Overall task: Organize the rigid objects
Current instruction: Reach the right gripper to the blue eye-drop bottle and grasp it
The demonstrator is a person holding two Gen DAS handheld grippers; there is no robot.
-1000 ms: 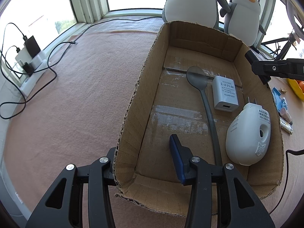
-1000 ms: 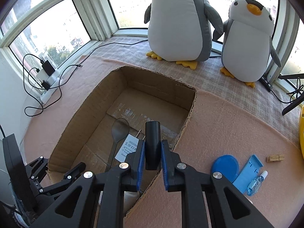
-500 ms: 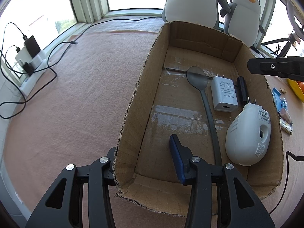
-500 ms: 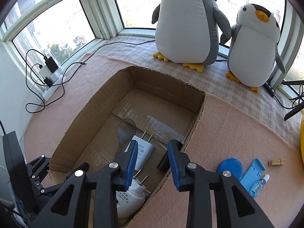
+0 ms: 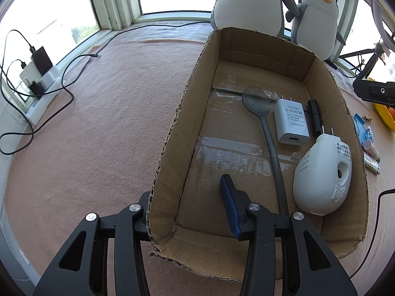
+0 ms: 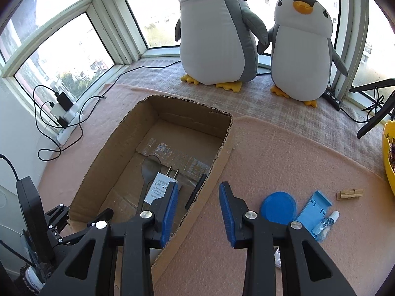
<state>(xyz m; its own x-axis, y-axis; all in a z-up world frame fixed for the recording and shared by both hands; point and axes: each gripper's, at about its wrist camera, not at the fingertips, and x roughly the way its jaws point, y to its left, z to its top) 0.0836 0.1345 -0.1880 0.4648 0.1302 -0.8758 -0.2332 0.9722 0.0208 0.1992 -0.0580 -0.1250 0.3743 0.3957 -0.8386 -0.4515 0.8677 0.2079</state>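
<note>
An open cardboard box (image 5: 172, 133) (image 6: 106, 153) lies on the pink cloth. In it lie a grey spoon (image 5: 269, 135) (image 6: 148, 172), a white USB charger (image 5: 291, 123) (image 6: 160, 190), a black cylinder (image 5: 316, 117) (image 6: 196, 192) by the right wall, and a white plug-in device (image 5: 323, 175). My left gripper (image 5: 187, 204) is open and straddles the box's near left wall, one finger inside. My right gripper (image 6: 198, 213) is open and empty, above the box's right wall.
On the cloth right of the box lie a blue round lid (image 6: 279, 207), a light blue case (image 6: 313, 208), a small bottle (image 6: 325, 224) and a wooden clothespin (image 6: 350, 193). A yellow bowl (image 6: 388, 162) stands far right. Two plush penguins (image 6: 217, 29) stand behind. Chargers and cables (image 6: 61, 108) lie at left.
My right gripper opened and let go of the black cylinder, which now lies in the box by the right wall. The gripper then rose and drew back. The left gripper stayed still.
</note>
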